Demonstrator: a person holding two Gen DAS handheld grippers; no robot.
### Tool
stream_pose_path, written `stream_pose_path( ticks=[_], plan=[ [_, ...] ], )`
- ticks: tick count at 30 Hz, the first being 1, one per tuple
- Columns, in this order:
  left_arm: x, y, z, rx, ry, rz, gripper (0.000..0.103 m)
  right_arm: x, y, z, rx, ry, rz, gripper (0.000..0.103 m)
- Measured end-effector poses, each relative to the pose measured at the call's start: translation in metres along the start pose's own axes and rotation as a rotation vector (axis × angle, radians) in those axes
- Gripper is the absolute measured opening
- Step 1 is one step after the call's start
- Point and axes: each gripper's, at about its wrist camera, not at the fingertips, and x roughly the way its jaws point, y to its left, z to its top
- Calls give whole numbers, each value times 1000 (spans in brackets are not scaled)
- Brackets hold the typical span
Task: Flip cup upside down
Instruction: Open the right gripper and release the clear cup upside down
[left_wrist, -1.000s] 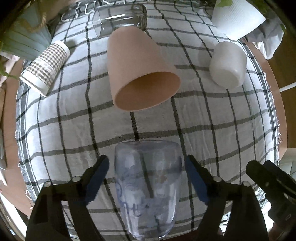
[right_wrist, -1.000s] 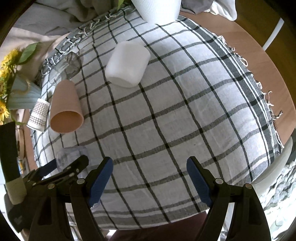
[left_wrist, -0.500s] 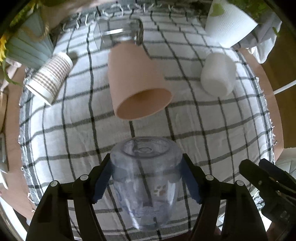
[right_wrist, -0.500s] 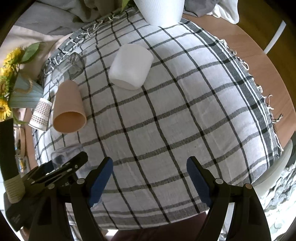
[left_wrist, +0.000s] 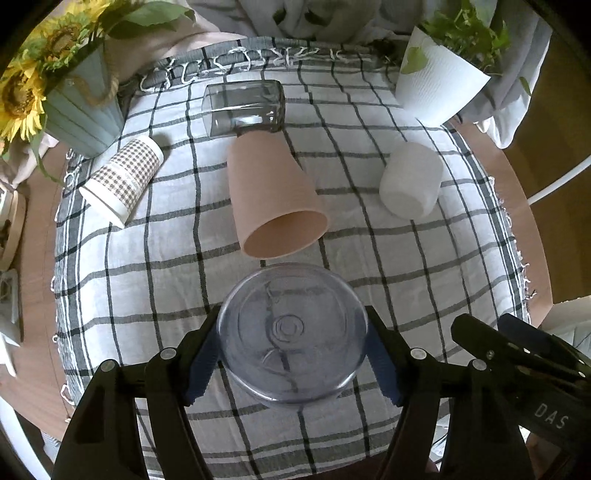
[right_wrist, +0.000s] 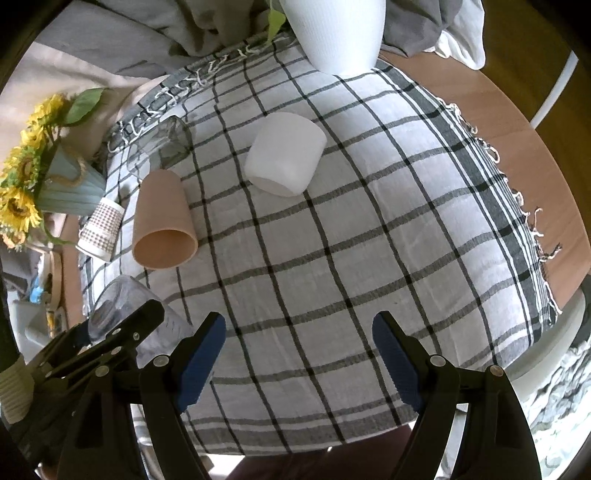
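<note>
**Setting: domestic room, round table laid out for cup handling**

Home interior. Evidence:
- Round wooden table (right_wrist: 517, 122) covered by a black-and-white checked cloth (right_wrist: 369, 258) with fringed edges.
- Pale blue ribbed vase (left_wrist: 85, 110) of sunflowers (left_wrist: 22, 96), tied with twine, at the table's edge.
- White ribbed planter (left_wrist: 436, 88) holding a leafy green plant.
- Household drinkware lying about on the cloth: terracotta cup (left_wrist: 269, 195), white cup (left_wrist: 410, 184), houndstooth paper cup (left_wrist: 122, 181), clear glass tumbler (left_wrist: 243, 107).
- Rumpled grey and white fabric (right_wrist: 129, 40) heaped behind the table.
</note>
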Motion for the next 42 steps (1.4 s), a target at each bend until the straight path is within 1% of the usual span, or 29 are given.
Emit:
stream_pose_path(
  ticks=[7,11,14,22,33,37,39,42],
  plan=[
    [-5,-3,-8,13,-5,-8,71,-2,1,-1,-16,-8,-8,82],
    [-4,-3,-15,1,10,-22,71,-4,-1,-3,-21,-12,-11,82],
    [-5,-4,-19,1,4,-19,71,-4,-3,-5,-21,-11,-19,82],
    [-4,-7,-15,11,-10,-11,71,-3,-3,-7,-23,-6,-29,82],
    [-3,-6,-13,4,0,-12,71,-2,-4,-7,-23,-5,-34,82],
    [-6,-6,-12,-1,-10,-6,82,-3,-5,-7,-14,-8,-36,82],
    [-10,-7,-12,-5,-26,-7,86,-5,-7,-8,-2,-12,-41,86],
    [-19,-7,-12,-14,-48,-10,87,-11,-11,-9,19,-26,-50,90]
  ],
)
